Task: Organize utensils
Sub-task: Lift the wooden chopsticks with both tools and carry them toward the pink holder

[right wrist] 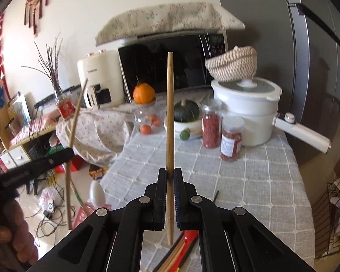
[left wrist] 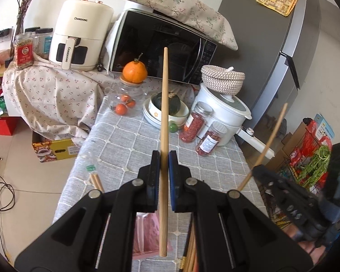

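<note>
My left gripper (left wrist: 163, 158) is shut on a wooden chopstick (left wrist: 164, 117) and holds it upright above the grey checked tablecloth (left wrist: 129, 140). My right gripper (right wrist: 170, 174) is shut on a second wooden chopstick (right wrist: 170, 117), also upright. Each gripper shows in the other's view: the right one (left wrist: 258, 170) with its chopstick (left wrist: 272, 136), the left one (right wrist: 65, 154) with its chopstick (right wrist: 76, 117). More chopsticks lie on the table below: two ends (left wrist: 96, 180) at the left, a bundle (left wrist: 191, 253) under my left gripper and a bundle (right wrist: 176, 251) by a red case (right wrist: 189, 242).
At the table's back stand a glass jar (left wrist: 127, 100) with an orange on top, stacked bowls with a squash (left wrist: 167, 111), two jars of red berries (left wrist: 193, 124), a white cooker (left wrist: 224, 111), a microwave (left wrist: 161, 47) and an air fryer (left wrist: 79, 36). A pink bag (left wrist: 147, 231) lies near me.
</note>
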Motion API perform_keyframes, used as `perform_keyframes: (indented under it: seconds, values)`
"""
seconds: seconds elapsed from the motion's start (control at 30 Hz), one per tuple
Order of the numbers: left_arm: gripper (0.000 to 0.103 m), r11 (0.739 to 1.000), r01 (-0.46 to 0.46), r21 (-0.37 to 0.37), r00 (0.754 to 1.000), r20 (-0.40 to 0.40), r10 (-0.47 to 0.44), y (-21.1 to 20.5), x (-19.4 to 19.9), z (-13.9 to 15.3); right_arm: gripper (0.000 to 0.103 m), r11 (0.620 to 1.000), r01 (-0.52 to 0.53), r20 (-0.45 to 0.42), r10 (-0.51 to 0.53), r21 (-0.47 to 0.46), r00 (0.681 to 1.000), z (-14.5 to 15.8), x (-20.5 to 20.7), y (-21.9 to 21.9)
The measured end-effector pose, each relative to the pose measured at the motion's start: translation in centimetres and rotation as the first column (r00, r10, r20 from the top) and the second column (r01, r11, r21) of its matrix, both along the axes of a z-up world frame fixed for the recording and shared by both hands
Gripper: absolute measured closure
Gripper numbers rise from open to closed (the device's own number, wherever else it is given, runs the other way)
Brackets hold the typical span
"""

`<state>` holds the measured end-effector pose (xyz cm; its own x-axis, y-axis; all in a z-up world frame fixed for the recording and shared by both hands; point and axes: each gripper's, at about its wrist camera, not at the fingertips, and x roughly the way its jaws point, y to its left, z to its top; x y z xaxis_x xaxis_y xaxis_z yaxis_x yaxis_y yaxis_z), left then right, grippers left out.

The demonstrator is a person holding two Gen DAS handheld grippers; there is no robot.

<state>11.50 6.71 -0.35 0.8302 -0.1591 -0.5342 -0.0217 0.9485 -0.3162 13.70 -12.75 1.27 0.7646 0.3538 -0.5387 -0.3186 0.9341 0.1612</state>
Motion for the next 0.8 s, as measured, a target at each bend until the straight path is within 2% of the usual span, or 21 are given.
perform_keyframes:
  seconds: [0.3, 0.57, 0.8]
  values:
    - [0.095, 0.998, -0.046, 0.034, 0.997, 0.068, 0.043, 1.1, -0.4, -2.4, 0.097, 0.992, -0.055, 0.093, 0.044, 0.117, 0.995, 2.4, -1.3, 1.2]
    - [0.095, 0.996, -0.064, 0.058, 0.986, 0.159, 0.054, 1.6, -1.2, -3.2, 0.097, 0.976, -0.123, 0.111, 0.105, 0.177, 0.988, 2.6, -2.1, 3.3]
    - [0.094, 0.999, -0.024, 0.031, 0.996, 0.09, 0.021, 1.2, -1.0, -4.0, 0.097, 0.976, -0.152, 0.12, 0.133, 0.157, 0.984, 1.9, -2.6, 4.8]
